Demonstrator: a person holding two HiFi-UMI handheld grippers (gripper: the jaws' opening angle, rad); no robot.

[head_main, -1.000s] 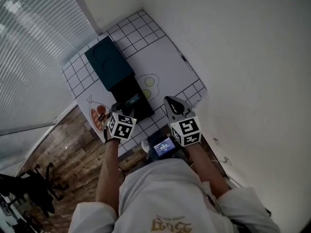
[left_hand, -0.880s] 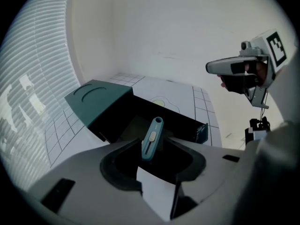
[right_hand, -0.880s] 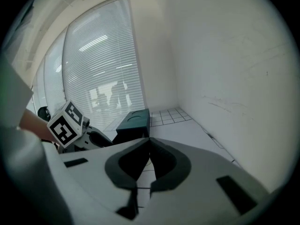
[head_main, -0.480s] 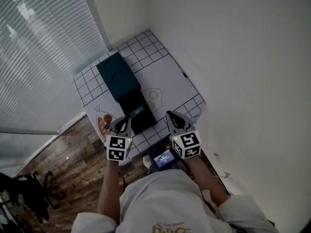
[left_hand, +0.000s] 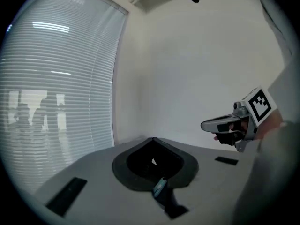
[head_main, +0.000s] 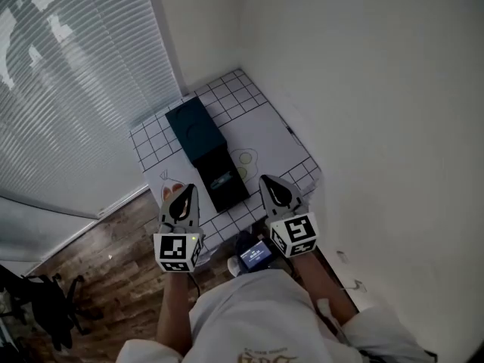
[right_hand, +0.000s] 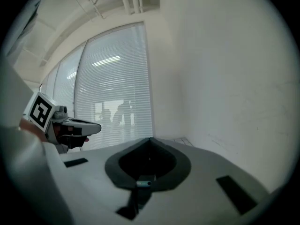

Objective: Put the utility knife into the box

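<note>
An open box stands on the gridded table mat, with a black tray [head_main: 224, 190] and a dark teal lid [head_main: 195, 131] folded away behind it. A small pale blue thing, apparently the utility knife [head_main: 224, 179], lies in the tray. My left gripper [head_main: 184, 192] hovers left of the tray's near end, shut and empty. To the right of that same end my right gripper [head_main: 268, 181] is also shut and empty. Both gripper views point up at the wall and blinds. In each, the own jaws [left_hand: 153, 142] [right_hand: 150, 140] meet with nothing between them.
The mat carries a printed fried egg [head_main: 243, 157] and an orange dish print [head_main: 168, 194]. A small device with a lit screen [head_main: 255, 254] sits at the table's front edge. White walls stand behind and to the right, blinds [head_main: 68, 89] to the left, and a wood floor [head_main: 113, 263] lies below.
My left gripper has drawn back from over the tray toward the table's front-left edge and its jaws have closed. The right gripper stays beside the tray. The head view has shifted.
</note>
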